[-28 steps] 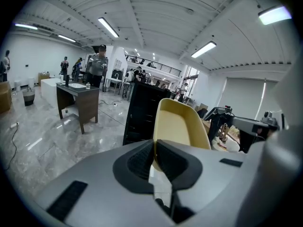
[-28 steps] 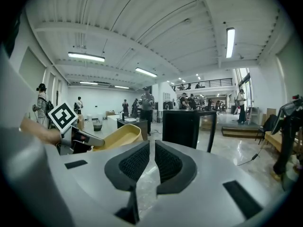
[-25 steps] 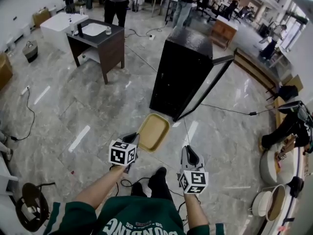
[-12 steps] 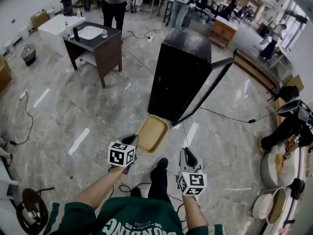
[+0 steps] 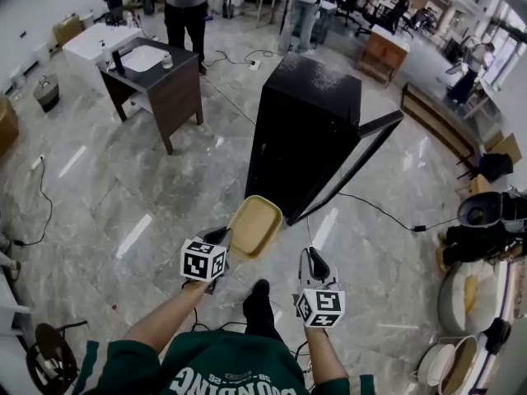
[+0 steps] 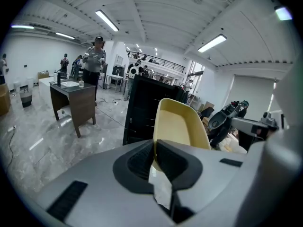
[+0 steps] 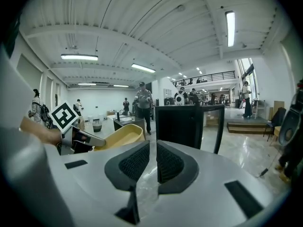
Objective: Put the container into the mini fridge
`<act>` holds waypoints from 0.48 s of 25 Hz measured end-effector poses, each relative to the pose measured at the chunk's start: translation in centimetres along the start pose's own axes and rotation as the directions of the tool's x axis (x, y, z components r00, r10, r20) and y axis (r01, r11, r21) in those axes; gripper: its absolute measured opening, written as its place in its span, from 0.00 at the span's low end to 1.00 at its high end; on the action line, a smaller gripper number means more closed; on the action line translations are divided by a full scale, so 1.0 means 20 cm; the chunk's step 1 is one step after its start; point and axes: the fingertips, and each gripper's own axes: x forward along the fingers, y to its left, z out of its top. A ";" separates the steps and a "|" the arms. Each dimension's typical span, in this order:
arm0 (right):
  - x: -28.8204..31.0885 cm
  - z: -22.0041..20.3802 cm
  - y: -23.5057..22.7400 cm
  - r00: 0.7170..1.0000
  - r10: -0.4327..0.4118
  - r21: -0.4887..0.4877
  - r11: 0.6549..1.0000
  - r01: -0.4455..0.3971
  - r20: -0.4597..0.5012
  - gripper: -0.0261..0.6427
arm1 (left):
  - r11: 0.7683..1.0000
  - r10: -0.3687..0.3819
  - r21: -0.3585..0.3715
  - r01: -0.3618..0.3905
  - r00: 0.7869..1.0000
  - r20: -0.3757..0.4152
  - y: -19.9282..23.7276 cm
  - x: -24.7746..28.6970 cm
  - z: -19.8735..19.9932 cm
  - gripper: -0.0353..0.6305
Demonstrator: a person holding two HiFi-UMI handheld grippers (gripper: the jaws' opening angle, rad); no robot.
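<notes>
A tan oval container hangs over the marble floor in front of the black mini fridge, whose glass door stands open to the right. My left gripper is shut on the container's near rim. In the left gripper view the container tilts up from the jaws, and the fridge is just behind it. My right gripper is beside it to the right, shut and holding nothing. The right gripper view shows the container at left and the fridge ahead.
A dark desk with a white basin stands at the far left, with people behind it. A cable runs over the floor right of the fridge. Bowls and dark gear crowd the right edge. My foot is below the grippers.
The fridge has come a little nearer and the view has shifted right. Both grippers and the held container sit slightly higher in the head view; grips are unchanged.
</notes>
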 end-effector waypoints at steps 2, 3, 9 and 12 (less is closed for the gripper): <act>0.10 0.04 -0.08 1.000 0.009 -0.008 1.000 -0.009 -0.007 0.09 | 1.000 0.006 -0.011 -0.006 1.000 -0.001 0.00 0.11 0.07 0.09; 0.15 0.06 -0.13 1.000 0.013 -0.009 1.000 -0.013 -0.010 0.10 | 1.000 0.007 -0.015 -0.007 1.000 0.000 -0.01 0.16 0.11 0.09; 0.40 0.14 -0.32 0.998 0.052 -0.009 0.999 -0.052 -0.023 0.10 | 0.999 0.021 -0.034 -0.021 1.000 0.003 -0.03 0.39 0.31 0.09; 0.50 0.17 -0.38 0.997 0.073 -0.008 0.997 -0.073 -0.025 0.10 | 0.999 0.036 -0.039 -0.035 0.999 0.002 -0.01 0.48 0.39 0.09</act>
